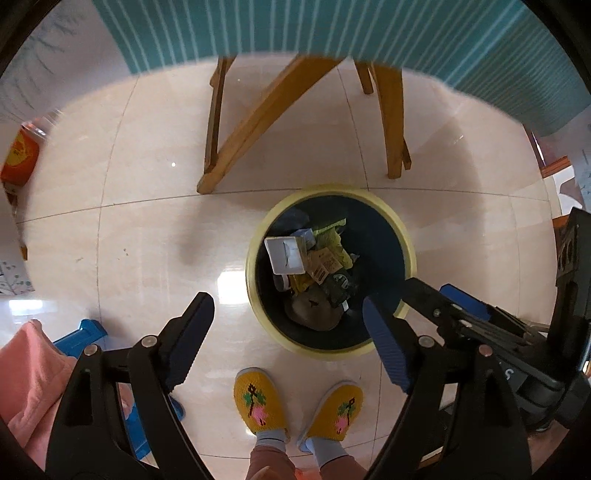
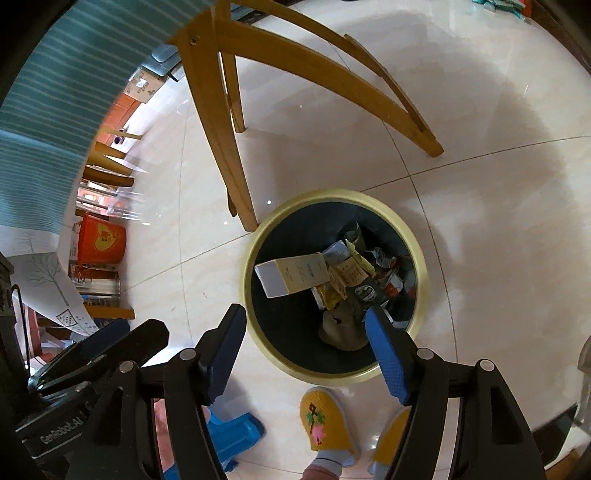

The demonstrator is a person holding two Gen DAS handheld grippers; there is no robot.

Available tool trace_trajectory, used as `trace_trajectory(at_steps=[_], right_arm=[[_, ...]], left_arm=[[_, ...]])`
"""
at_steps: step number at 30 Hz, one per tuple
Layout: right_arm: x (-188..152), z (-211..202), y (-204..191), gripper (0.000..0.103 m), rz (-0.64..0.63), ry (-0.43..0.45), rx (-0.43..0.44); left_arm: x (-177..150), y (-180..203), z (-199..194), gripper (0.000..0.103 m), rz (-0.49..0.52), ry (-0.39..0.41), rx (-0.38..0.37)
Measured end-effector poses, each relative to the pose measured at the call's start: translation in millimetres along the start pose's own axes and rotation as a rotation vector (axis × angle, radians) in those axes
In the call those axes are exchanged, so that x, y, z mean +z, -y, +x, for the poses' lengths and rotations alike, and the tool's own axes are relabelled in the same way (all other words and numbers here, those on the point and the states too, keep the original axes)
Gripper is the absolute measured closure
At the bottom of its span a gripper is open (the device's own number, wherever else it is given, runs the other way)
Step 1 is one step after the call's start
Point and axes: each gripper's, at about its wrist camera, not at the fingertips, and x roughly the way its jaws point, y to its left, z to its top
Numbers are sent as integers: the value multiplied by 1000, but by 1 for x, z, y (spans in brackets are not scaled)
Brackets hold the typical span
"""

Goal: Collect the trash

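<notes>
A round bin with a pale yellow rim (image 1: 255, 243) (image 2: 246, 266) and dark liner stands on the tiled floor below both grippers. Inside lie a white-and-tan carton (image 1: 286, 254) (image 2: 295, 275), yellow and tan wrappers (image 1: 325, 266) (image 2: 351, 277) and a brown lump (image 1: 314, 312) (image 2: 341, 332). My left gripper (image 1: 288, 317) hangs above the bin's near edge, jaws wide open with nothing between the blue pads. My right gripper (image 2: 304, 328) is also open and empty over the bin; it shows in the left wrist view as a black body with a blue pad (image 1: 465, 299).
Wooden table legs (image 1: 258, 114) (image 2: 221, 147) stand just beyond the bin under a teal striped cloth (image 1: 332, 26). A person's yellow embroidered slippers (image 1: 260, 402) (image 2: 325, 421) are right by the bin. A blue stool (image 2: 236, 428), pink sleeve (image 1: 29, 373) and orange box (image 2: 101, 240) lie to the left.
</notes>
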Motion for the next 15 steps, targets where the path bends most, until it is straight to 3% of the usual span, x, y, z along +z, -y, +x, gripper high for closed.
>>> trace_trajectory(at_steps=[15], right_arm=[[9, -99, -43, 33, -76, 67, -21]], left_arm=[[13, -5, -96, 23, -78, 59, 41]])
